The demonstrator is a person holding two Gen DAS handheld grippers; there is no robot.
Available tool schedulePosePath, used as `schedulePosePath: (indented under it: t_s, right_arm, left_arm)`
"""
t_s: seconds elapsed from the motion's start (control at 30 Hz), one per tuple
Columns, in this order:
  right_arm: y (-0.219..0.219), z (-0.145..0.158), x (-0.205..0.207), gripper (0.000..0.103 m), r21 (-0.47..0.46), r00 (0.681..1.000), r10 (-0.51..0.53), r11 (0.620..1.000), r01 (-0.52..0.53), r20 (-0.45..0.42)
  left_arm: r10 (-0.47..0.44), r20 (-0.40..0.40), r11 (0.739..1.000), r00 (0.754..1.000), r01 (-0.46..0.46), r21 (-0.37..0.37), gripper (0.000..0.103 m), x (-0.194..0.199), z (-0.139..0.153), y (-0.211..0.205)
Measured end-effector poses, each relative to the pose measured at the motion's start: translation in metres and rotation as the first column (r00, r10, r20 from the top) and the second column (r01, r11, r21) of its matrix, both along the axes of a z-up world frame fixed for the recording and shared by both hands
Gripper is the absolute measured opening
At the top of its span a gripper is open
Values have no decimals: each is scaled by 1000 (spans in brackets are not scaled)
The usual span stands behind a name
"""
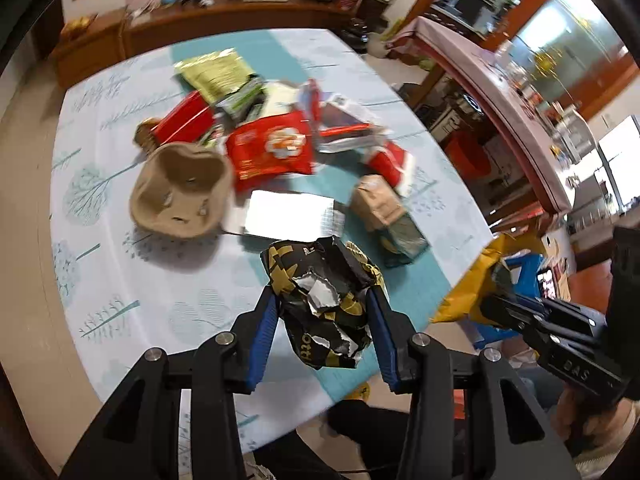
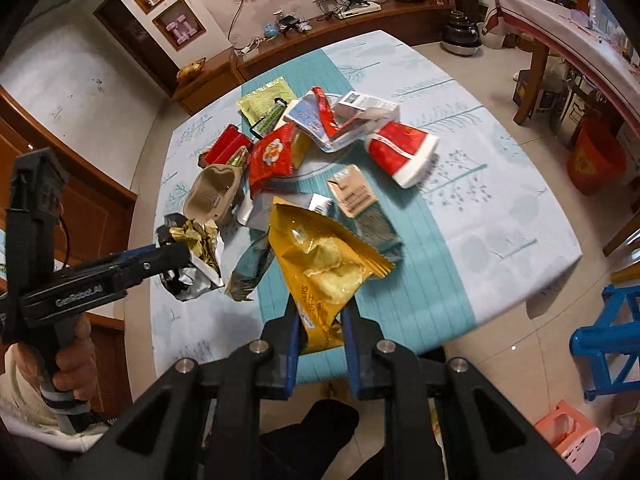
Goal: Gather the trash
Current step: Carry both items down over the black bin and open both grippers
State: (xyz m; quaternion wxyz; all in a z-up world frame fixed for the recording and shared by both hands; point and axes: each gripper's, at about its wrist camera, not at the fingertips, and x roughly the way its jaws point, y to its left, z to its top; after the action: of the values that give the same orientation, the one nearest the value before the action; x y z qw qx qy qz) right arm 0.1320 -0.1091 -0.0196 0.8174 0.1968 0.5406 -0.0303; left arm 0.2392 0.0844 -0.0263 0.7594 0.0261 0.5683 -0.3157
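Note:
My left gripper is shut on a crumpled black-and-gold wrapper, held above the near table edge; the same gripper and wrapper show at the left of the right wrist view. My right gripper is shut on a yellow snack bag, lifted over the teal runner; the bag and gripper also appear at the right of the left wrist view. A pile of trash lies mid-table: red packets, a green pouch, a brown paper cup carrier, and a brown sachet.
The table has a white tree-print cloth with a teal strip. A blue plastic stool and a pink stool stand on the floor at right. A red bucket sits farther right. A wooden sideboard runs behind.

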Motion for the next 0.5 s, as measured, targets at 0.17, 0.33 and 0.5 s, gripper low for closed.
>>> schedulePosePath:
  t_s: [0.17,0.33,0.5]
  right_arm:
    - [-23,-5,-22,19,4,1000,31,1000,-31,0]
    - [-49,-13,-40,19,23,992,122,992,-122,7]
    - [-79,-27,-62,19,36,963,269,962,-269,-7]
  left_arm:
    - [-38,43,999,998,37,11,42,-39,8,-30]
    - [57,55,998,997,-57,7,42,-80,9,-58]
    - [162,15,986,987,-163,31,42,-131,-8,-91]
